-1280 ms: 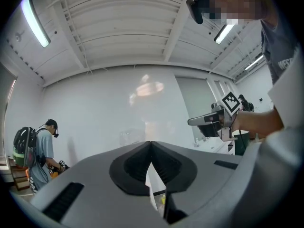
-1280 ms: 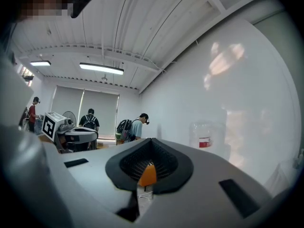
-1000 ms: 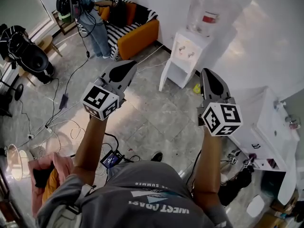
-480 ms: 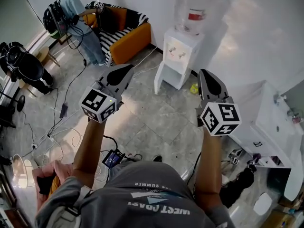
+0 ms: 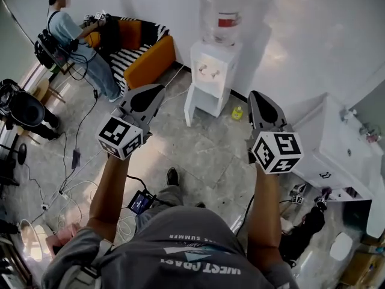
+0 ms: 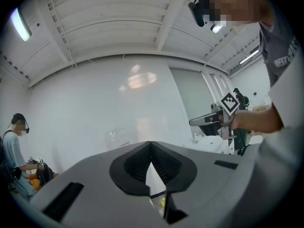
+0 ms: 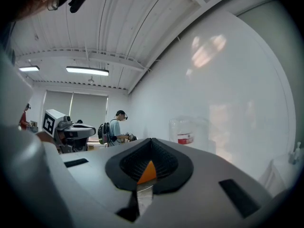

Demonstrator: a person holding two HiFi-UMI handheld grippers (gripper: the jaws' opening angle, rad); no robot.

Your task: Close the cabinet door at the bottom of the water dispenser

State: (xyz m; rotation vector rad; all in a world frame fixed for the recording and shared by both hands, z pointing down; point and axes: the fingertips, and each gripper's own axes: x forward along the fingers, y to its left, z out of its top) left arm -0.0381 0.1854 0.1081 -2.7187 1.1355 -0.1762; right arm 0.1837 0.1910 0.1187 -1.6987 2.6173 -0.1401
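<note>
Far ahead at 12 o'clock, on the floor: water dispenser (image 5: 212,71), bottom cabinet door (image 5: 190,104) standing open on its 9 o'clock side. Nearer that door: left claw (image 5: 157,90), not right claw (image 5: 254,96). Both clenched, empty.

We stand on a grey tiled floor (image 5: 201,152). The dispenser (image 5: 213,71) stands on it against the wall, its door (image 5: 189,104) swung out at the bottom. A small yellow thing (image 5: 238,112) lies just beside its base. Left of the dispenser sits an orange sofa (image 5: 147,59), and a person (image 5: 75,44) stands near the sofa's end. Cables (image 5: 65,161) trail over the tiles on our left. A small black device (image 5: 142,201) lies near our shoe (image 5: 172,176). A white cabinet (image 5: 337,149) stands at our right.
</note>
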